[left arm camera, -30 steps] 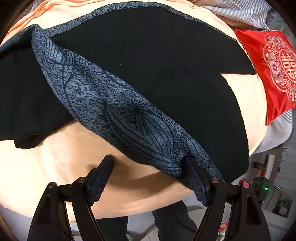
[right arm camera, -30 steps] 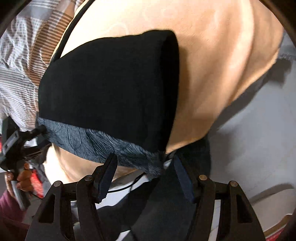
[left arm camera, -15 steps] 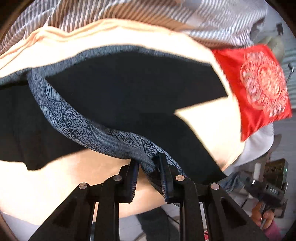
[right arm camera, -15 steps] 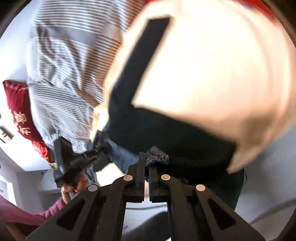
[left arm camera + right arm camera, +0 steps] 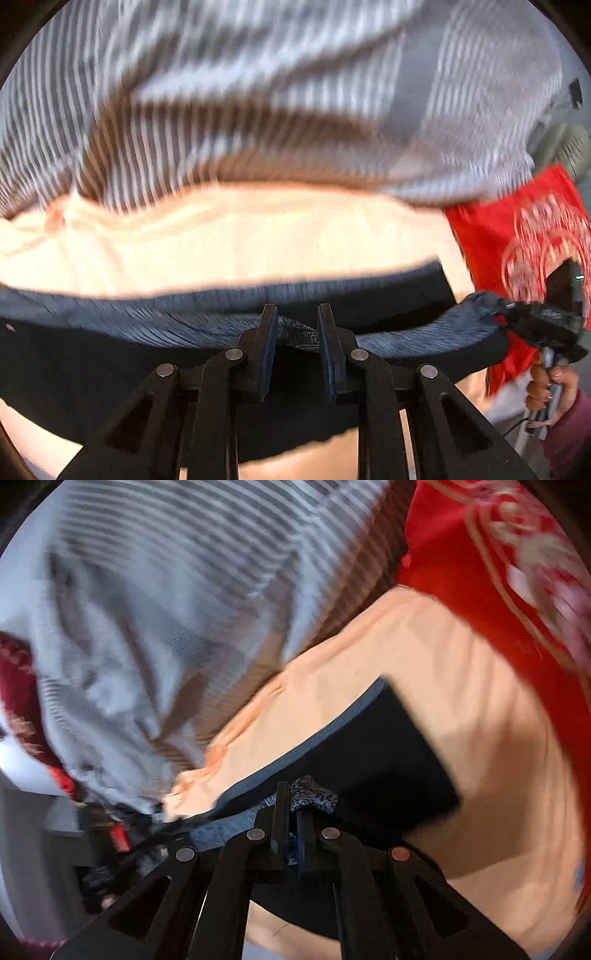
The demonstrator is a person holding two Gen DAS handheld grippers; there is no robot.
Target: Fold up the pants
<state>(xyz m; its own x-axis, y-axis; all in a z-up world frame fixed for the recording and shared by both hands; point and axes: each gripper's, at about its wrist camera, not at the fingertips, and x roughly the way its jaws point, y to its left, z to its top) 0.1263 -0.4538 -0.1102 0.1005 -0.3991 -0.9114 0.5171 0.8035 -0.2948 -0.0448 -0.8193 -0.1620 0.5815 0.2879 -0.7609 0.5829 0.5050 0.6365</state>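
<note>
Both your grippers pinch the patterned waistband (image 5: 207, 325): left gripper (image 5: 295, 339) mid-band, right gripper (image 5: 291, 808) at its end. Band runs crosswise between them; black pants (image 5: 388, 753) hang forward over the peach sheet (image 5: 240, 240), so fold away from you.

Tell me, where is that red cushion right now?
In the left wrist view the red cushion lies at the right edge, beside the peach sheet and below the striped bedding; the right wrist view shows it upper right.
</note>
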